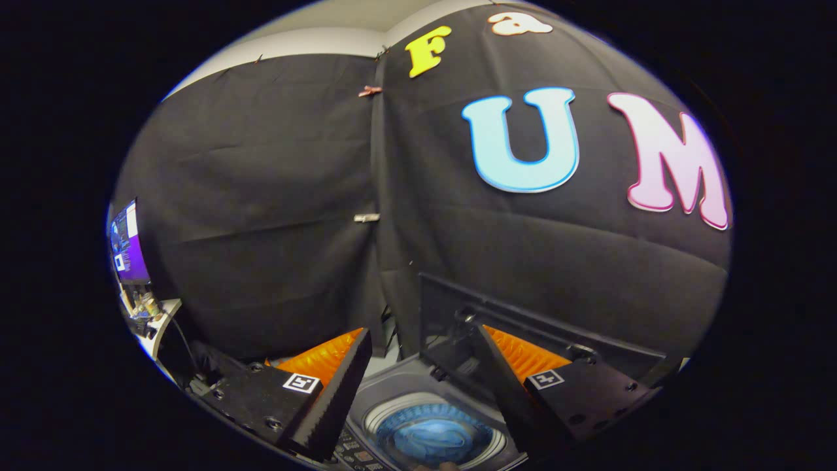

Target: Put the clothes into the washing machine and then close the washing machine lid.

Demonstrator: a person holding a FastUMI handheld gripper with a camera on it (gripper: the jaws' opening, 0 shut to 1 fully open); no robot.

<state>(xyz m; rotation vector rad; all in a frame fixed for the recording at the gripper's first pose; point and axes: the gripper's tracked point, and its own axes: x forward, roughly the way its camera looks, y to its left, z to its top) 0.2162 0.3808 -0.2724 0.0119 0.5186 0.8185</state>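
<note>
Clothes (pixel 435 439): a soft blue bundle, crumpled, lying inside the round drum of the washing machine (pixel 392 386), below and between the fingers. Judged light, limp and not fragile; no further hold appears needed. Lid (pixel 523 320): a dark, flat, rigid panel, standing raised behind the opening, just beyond the right finger. Judged stiff, smooth, possibly slippery; best taken at its upper free edge and swung down. Gripper (pixel 418 379): fingers wide apart, holding nothing, ridged inner faces showing. Booth wall behind is black cloth, creased.
</note>
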